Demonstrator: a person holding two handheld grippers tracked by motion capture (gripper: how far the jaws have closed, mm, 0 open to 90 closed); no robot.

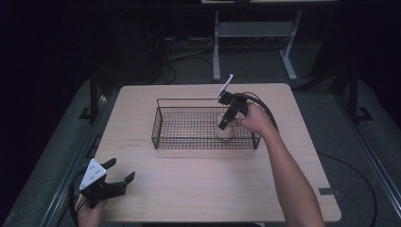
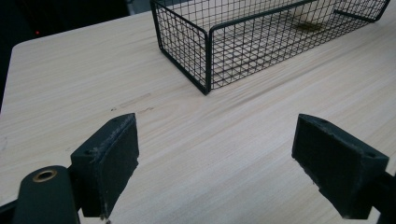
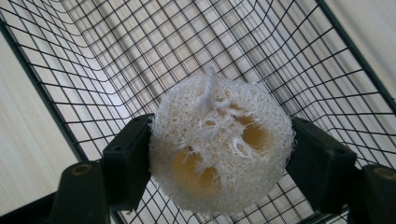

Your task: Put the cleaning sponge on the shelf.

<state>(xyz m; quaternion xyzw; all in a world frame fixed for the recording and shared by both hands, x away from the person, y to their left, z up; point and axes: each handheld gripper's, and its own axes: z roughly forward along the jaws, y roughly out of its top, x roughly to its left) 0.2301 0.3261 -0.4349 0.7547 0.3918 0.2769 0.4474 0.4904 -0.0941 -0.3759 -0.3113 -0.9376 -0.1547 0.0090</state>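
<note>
Right hand-held gripper (image 3: 219, 154) is clamped on a loofah sponge (image 3: 220, 147), one black jaw pressed to each side of it; the sponge is round, off-white w/ yellowish holes and a short string loop at its top. In the high view this hand-held gripper (image 1: 227, 122) reaches down into the right end of a black wire basket (image 1: 163, 120), w/ the loofah (image 1: 226, 132) low inside, near the basket's front-right corner; can't tell if it touches the mesh floor. Right hand (image 1: 255, 118) grips the tool from the right side, forearm running back to the bottom edge, cable looping behind it. Basket sits mid-surface, long side across, on a light wood surface (image 1: 213, 189). Left hand-held gripper (image 1: 118, 177) rests at the near-left corner of the surface, well apart from the basket, jaws spread wide w/ nothing between them; left hand (image 1: 90, 210) holds it from below, grey three-cornered plate on top. In the left gripper view its pads (image 2: 109, 163) frame bare wood, w/ the basket's corner (image 2: 205, 60) beyond.
</note>
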